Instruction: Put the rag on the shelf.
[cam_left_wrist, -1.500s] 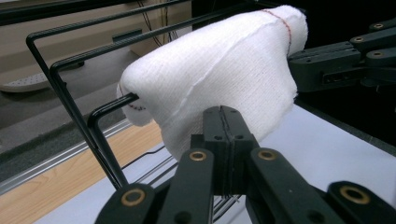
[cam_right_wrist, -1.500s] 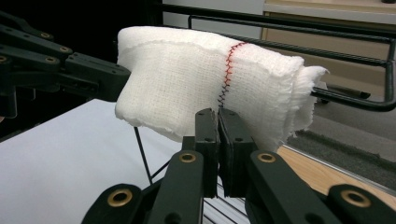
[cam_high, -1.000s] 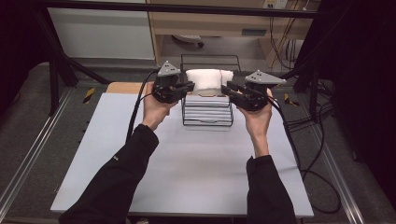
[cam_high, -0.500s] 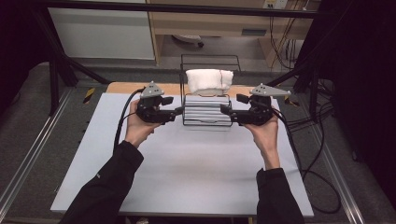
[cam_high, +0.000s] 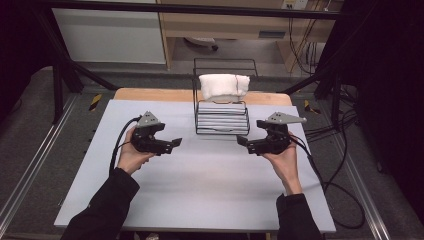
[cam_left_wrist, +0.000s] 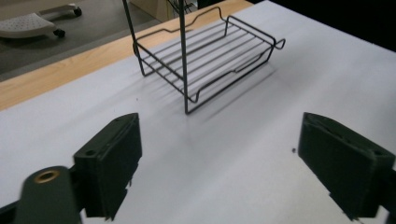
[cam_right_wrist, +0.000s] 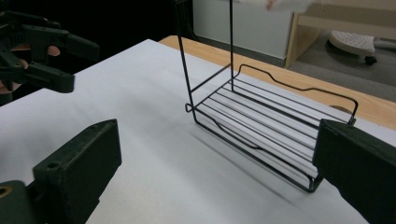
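A folded white towel (cam_high: 223, 86) is seen resting on the upper tier of a black wire rack (cam_high: 221, 117) at the upper middle of the frame, so placement is judged done. The left hand-held gripper (cam_high: 171, 144) and right hand-held gripper (cam_high: 243, 143) are held spread and empty over the desk (cam_high: 200, 200), either side of the rack.

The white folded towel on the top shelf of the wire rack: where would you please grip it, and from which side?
Probably by its near edge, from the person's side and above. The towel lies flat on the wire rack's upper shelf, with nothing over it. Either hand-held gripper, left or right, is open and could pinch that edge.
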